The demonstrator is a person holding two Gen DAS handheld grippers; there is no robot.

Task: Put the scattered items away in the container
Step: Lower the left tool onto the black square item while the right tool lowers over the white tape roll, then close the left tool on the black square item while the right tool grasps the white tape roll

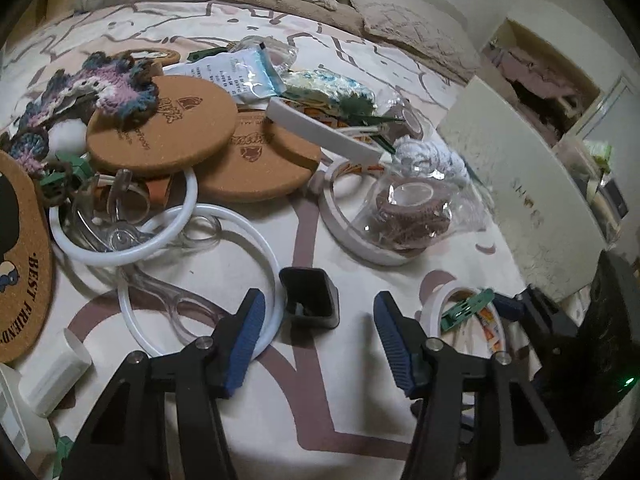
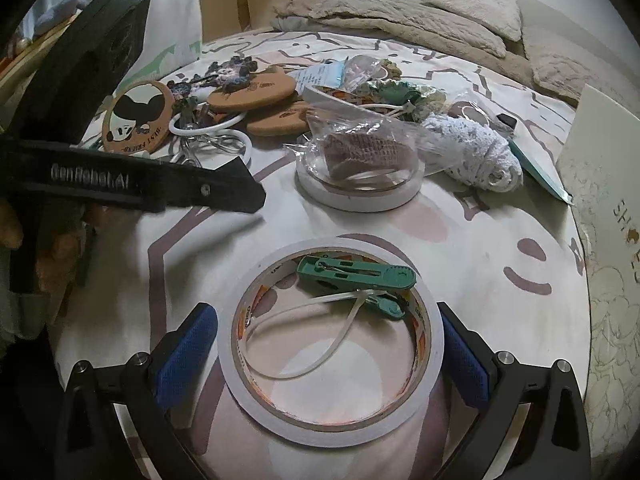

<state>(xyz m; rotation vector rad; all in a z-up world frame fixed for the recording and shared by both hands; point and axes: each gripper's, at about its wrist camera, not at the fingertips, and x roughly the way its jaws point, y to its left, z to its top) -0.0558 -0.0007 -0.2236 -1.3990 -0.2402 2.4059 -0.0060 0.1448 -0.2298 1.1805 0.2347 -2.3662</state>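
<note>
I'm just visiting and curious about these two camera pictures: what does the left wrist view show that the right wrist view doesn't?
Only the left wrist view shows a small black square cup lying ahead of the left gripper, its jaws apart.

Only the right wrist view shows a pale cable tie inside the tape roll, which lies between the right gripper's wide-open jaws.

Both show that roll, the green clip and cork coasters.

"BEST FRIEND" – cork mat point(image 1: 22, 264); "GenRobot.AI" – left gripper point(image 2: 132, 184).

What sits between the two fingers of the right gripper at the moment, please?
The right wrist view shows a tape roll between the right gripper's fingers, with a green clip resting across it.
</note>
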